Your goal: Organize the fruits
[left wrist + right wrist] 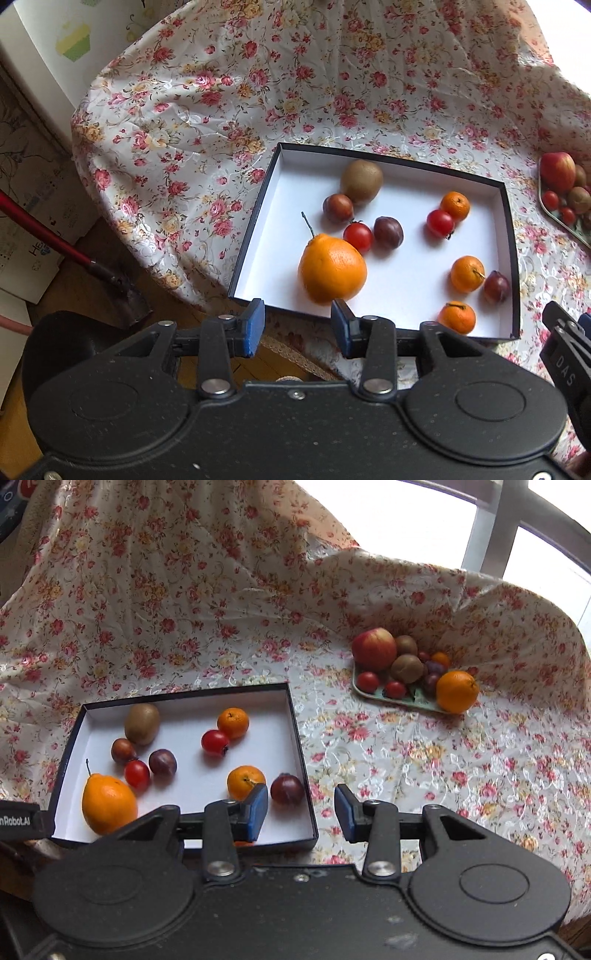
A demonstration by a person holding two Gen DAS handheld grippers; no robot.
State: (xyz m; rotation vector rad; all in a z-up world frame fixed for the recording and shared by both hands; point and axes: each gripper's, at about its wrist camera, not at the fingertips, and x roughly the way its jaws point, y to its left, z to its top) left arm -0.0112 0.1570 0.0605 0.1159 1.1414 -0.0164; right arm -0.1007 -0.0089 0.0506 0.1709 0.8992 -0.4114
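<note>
A shallow black box with a white floor (388, 291) (184, 771) lies on the flowered tablecloth and holds a large orange (331, 269) (108, 803), a kiwi (361, 181) (142, 723), small tangerines, cherry tomatoes and plums. A green tray (406, 698) (554, 218) at the right carries an apple (373, 648), kiwis, tomatoes and an orange (456, 691). My left gripper (297, 326) is open at the box's near edge, just short of the large orange. My right gripper (301, 814) is open over the box's near right corner, empty.
The flowered tablecloth (258, 92) drapes over the table and rises at the back. Left of the table are cardboard boxes and a red-handled tool (74, 254) on the floor. A bright window (443, 524) is behind the tray. Bare cloth (424, 760) lies between box and tray.
</note>
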